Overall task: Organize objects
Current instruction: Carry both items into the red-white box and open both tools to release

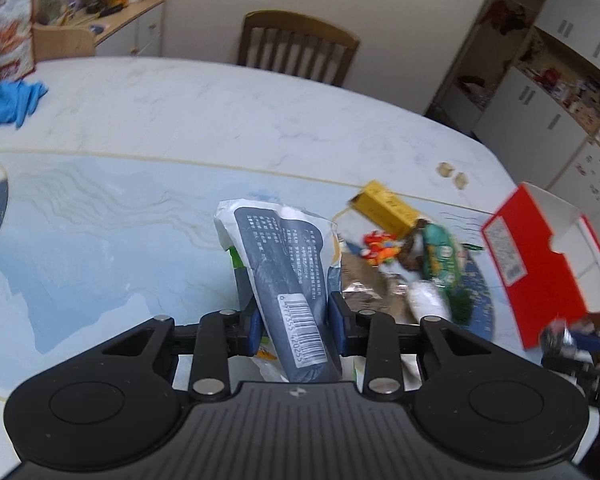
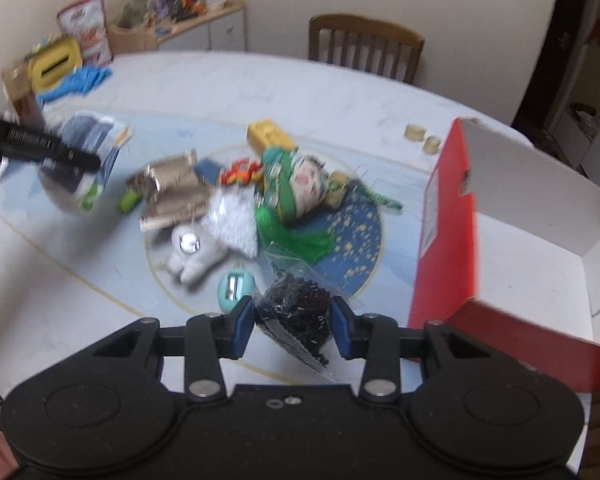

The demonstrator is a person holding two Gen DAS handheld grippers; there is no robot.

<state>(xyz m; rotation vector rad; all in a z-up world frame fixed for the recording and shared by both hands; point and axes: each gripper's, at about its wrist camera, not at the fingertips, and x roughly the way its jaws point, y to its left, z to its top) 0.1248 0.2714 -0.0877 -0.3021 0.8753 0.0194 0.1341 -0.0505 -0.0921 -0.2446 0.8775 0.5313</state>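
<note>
Left gripper (image 1: 292, 320) is clamped on a grey-and-white packet (image 1: 288, 276), barcode side facing the camera, held above the pale blue table mat (image 1: 100, 240). Right gripper (image 2: 293, 320) has its blue pads on either side of a clear bag of black beads (image 2: 296, 316); whether they press it, I cannot tell. A red box (image 2: 444, 216) stands open just right of it. Loose pile at mat centre: yellow box (image 2: 266, 132), green packet (image 2: 288, 184), white plush toy (image 2: 192, 252).
</note>
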